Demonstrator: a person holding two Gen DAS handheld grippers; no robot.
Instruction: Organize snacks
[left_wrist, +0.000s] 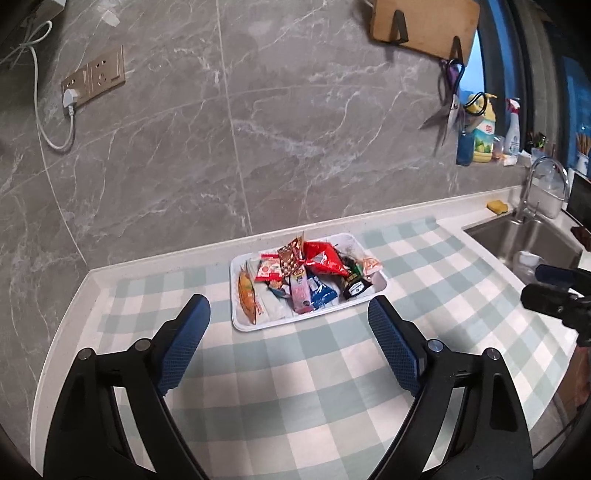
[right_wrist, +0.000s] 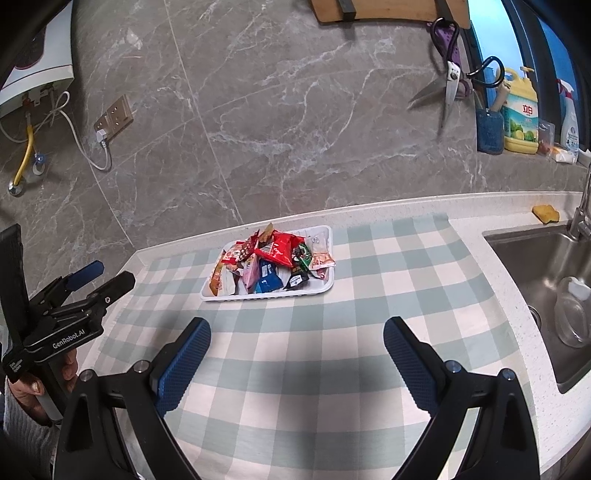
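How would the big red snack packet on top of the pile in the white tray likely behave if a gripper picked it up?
The red packet looks puffy and creased, so it is probably light and would crumple under the pads. Its glossy film may be slippery. It rests loosely on other wrappers in the white tray, so lifting it could shift its neighbours.

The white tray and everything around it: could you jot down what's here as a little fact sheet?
tray: white tray, on the checked cloth, near the wall
contents: snack packets piled loosely, a red packet on top
left gripper: open, empty, short of the tray
right gripper: open, empty, short of the tray
sink: to the right, a clear container inside
wall: scissors hanging, a cutting board above
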